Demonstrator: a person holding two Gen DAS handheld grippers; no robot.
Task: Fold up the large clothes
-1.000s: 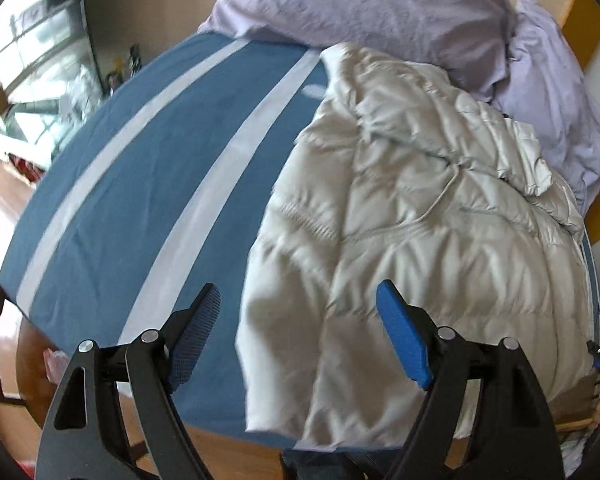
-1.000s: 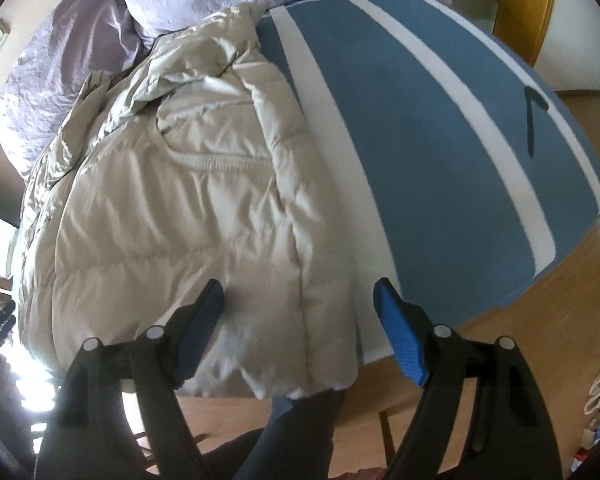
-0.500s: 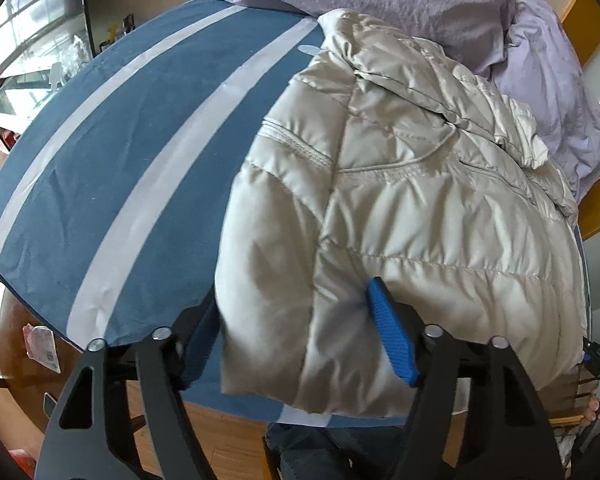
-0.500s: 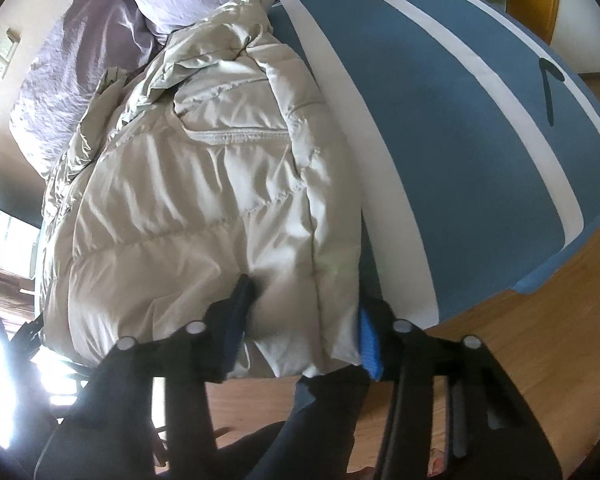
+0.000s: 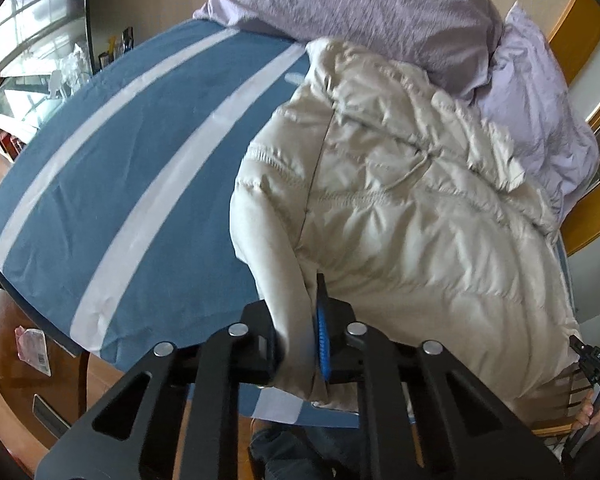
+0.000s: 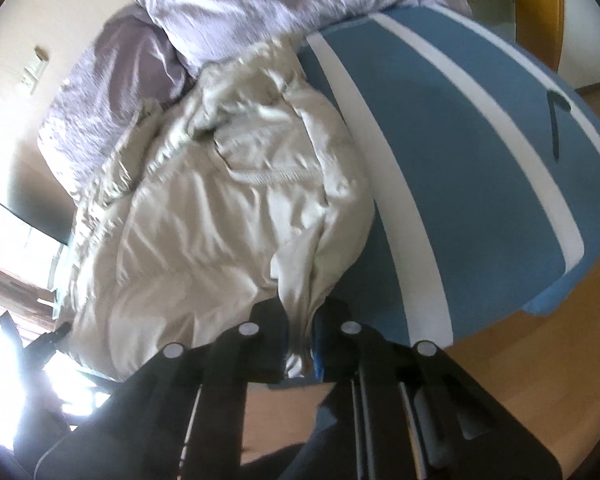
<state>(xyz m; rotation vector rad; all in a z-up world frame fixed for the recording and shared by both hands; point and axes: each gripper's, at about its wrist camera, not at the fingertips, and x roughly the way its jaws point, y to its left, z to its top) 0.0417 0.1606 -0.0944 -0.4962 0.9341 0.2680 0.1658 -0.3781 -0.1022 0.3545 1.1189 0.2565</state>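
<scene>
A cream quilted puffer jacket [image 5: 412, 216] lies on a blue bed cover with white stripes [image 5: 112, 168]. My left gripper [image 5: 300, 344] is shut on the jacket's near hem at its left corner, the fabric bunched between the jaws. In the right wrist view the same jacket [image 6: 204, 216] lies left of centre. My right gripper [image 6: 300, 340] is shut on the hem at the jacket's right corner, pinching a fold of fabric. The jacket's collar end lies against the lilac pillows.
Lilac pillows [image 5: 364, 4] and a lilac duvet [image 5: 540, 112] lie at the head of the bed. The bed cover [image 6: 460, 184] ends at a wooden floor [image 6: 520, 360]. A wooden chair or stand [image 5: 20, 344] is at the lower left.
Both grippers moved in onto the jacket's near hem and closed on it. The hem is now bunched and lifted slightly at both corners.
</scene>
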